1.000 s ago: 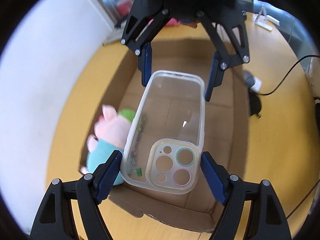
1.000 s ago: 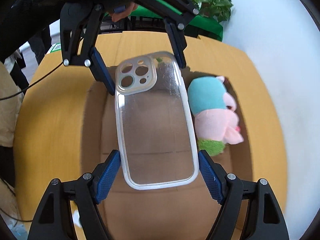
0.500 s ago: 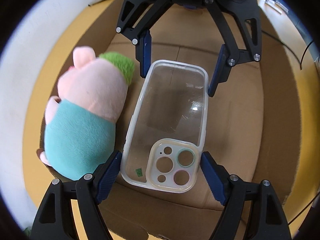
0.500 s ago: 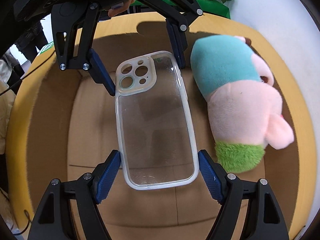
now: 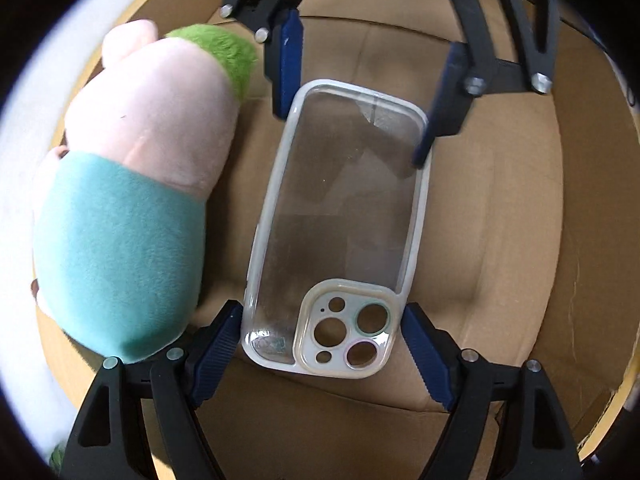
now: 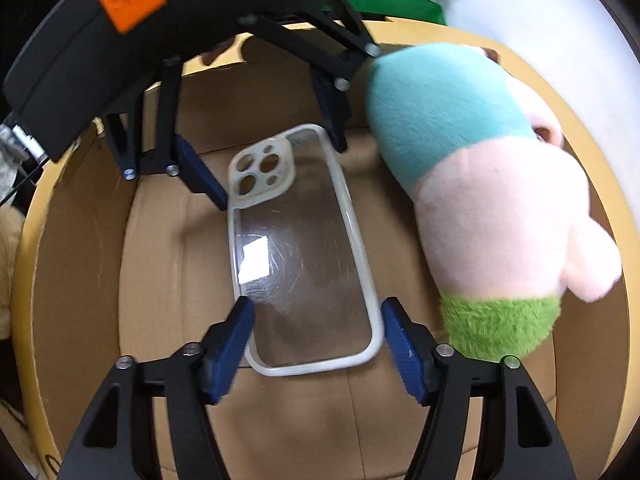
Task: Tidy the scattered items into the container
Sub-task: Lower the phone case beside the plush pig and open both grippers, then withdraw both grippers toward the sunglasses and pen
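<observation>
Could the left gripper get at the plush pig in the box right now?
Probably not yet: the left gripper is shut on the clear phone case, which it shares with the right gripper. The plush pig lies unobstructed right beside it.

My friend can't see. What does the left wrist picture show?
A clear phone case is held at both ends by two grippers, the left gripper nearest, low inside a cardboard box. A pink, teal and green plush toy lies beside it.

glossy clear plastic phone case (image 5: 340, 216), fuzzy cloth plush toy (image 5: 132, 200), matt brown cardboard box (image 5: 500, 220).
</observation>
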Motion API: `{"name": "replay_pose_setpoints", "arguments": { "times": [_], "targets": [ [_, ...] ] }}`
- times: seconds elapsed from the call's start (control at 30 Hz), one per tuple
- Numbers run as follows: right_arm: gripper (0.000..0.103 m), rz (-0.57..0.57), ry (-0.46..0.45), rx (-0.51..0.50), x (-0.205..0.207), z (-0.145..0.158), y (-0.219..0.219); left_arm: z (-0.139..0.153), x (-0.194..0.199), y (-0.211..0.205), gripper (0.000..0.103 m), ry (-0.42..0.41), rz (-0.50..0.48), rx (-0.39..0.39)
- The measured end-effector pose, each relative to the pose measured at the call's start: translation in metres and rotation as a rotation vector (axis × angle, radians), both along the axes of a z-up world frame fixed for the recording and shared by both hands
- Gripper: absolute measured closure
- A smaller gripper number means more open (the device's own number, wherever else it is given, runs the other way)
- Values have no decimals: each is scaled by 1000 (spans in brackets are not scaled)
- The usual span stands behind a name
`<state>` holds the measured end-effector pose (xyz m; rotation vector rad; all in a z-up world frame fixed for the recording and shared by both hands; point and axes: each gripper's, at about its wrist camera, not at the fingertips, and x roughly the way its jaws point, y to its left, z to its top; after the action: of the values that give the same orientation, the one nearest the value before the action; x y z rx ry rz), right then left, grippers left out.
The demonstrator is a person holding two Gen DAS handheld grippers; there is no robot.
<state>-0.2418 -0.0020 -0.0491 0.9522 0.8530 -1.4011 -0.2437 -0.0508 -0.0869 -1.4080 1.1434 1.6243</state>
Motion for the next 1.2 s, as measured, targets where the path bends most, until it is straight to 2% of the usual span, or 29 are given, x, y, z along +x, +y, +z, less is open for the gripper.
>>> {"name": "replay_pose_setpoints", "arguments": {
  "times": [0.1, 0.23, 0.43, 0.63, 0.8, 0.9, 0.93, 1.1, 1.2],
  "targets": [
    [18, -31, 3, -7, 3, -1, 6, 2, 2, -4, 21, 13, 26, -4],
    [18, -72, 2, -55, 10, 14, 20, 8, 9, -6, 21, 23, 48, 12],
    [16, -101, 22, -80, 34, 33, 41, -3, 17, -5, 21, 34, 58, -41],
    [13, -135, 19, -104, 48, 42, 54, -7, 24, 0, 21, 45, 56, -44],
    [13, -150, 9, -128, 47, 40, 49, -20, 27, 1, 21, 36, 49, -49],
    [13, -161, -4, -145, 17, 27, 32, -22, 27, -1, 22, 20, 40, -16],
    [13, -168, -7, -151, 19, 26, 31, -23, 28, -2, 22, 18, 34, 1],
    [32, -185, -70, -179, 6, 8, 3, -31, 27, -9, 22, 2, 40, 49],
    [34, -154, -76, -153, 9, -4, -10, -40, 29, -16, 22, 7, 50, 52]
  ]
}}
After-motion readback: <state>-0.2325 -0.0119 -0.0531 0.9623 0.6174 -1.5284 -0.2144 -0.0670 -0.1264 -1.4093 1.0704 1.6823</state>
